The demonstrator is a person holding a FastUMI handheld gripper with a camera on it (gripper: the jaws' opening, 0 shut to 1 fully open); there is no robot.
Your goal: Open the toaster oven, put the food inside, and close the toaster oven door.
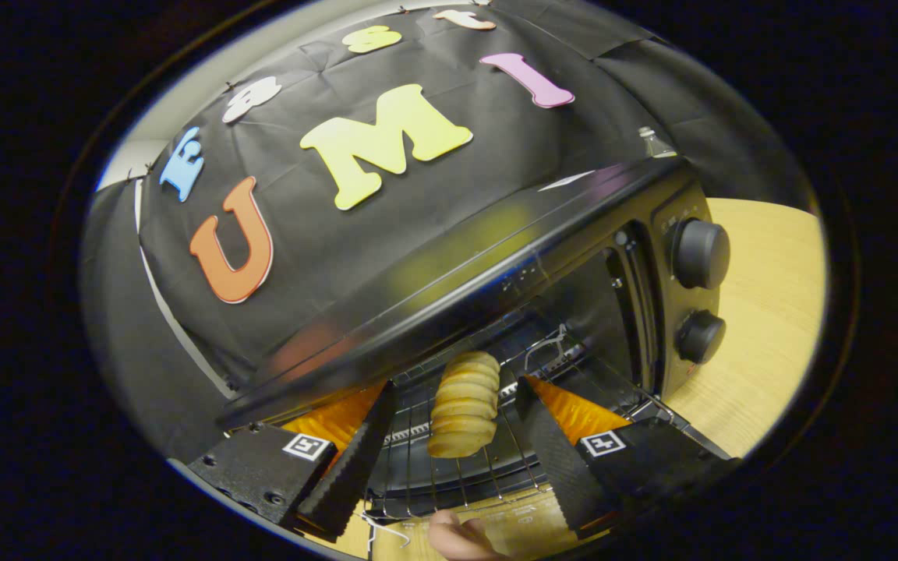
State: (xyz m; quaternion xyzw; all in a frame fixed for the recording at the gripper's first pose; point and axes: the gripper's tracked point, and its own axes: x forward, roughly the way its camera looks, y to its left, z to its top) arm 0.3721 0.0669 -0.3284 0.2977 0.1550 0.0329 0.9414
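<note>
Inside, ridged pastry (464, 405) on wire rack (449, 467), between released hand-held gripper (457, 389) fingers.

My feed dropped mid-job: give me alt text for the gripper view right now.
The gripper is open, its fingers spread either side of a ridged pastry lying on the wire rack inside the open toaster oven. Two knobs sit on the oven's front panel, and a hand shows below the rack.
</note>
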